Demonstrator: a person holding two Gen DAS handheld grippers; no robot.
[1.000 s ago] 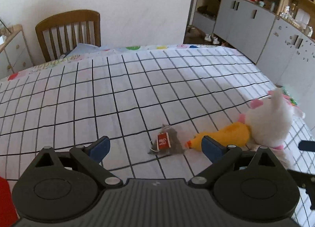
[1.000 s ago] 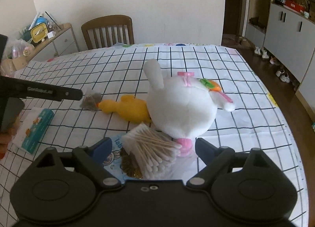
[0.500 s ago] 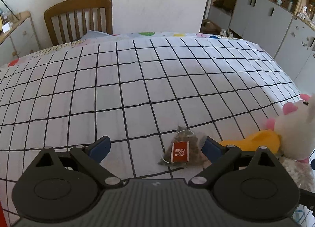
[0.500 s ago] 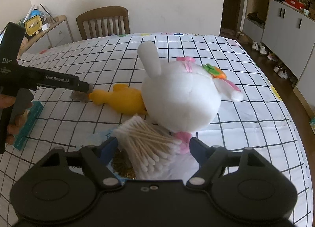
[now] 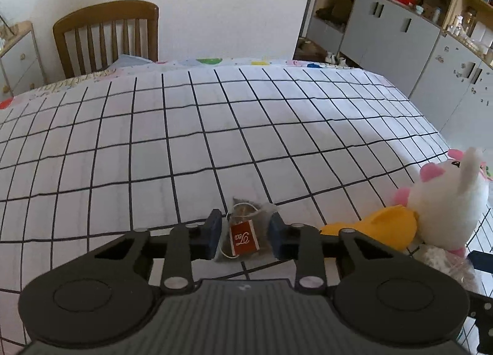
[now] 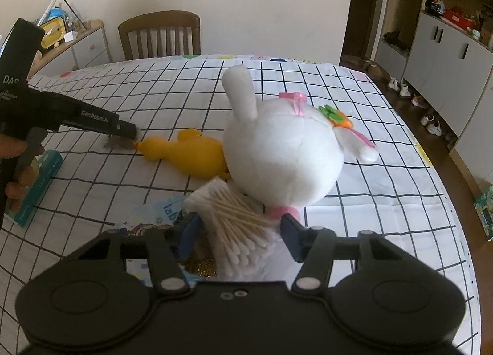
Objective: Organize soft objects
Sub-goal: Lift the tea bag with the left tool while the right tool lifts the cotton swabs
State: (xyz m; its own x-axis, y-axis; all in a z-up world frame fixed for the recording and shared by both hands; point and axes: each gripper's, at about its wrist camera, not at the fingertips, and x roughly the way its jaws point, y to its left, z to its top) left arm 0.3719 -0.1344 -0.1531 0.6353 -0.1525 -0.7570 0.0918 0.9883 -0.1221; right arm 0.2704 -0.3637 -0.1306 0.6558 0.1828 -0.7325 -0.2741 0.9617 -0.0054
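Your left gripper (image 5: 245, 233) has just been closing, now pinching tea bag (image 5: 246, 231) | your right gripper (image 6: 238, 236) has just been closing, straddling cotton swabs (image 6: 237, 222), not gripping.

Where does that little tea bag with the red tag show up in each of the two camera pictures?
Left wrist view: tea bag at bottom centre, between the left claw's blue pads.
Right wrist view: tea bag at far left, a grey scrap under that claw's tip.
Shared landmark: the yellow duck toy beside it.
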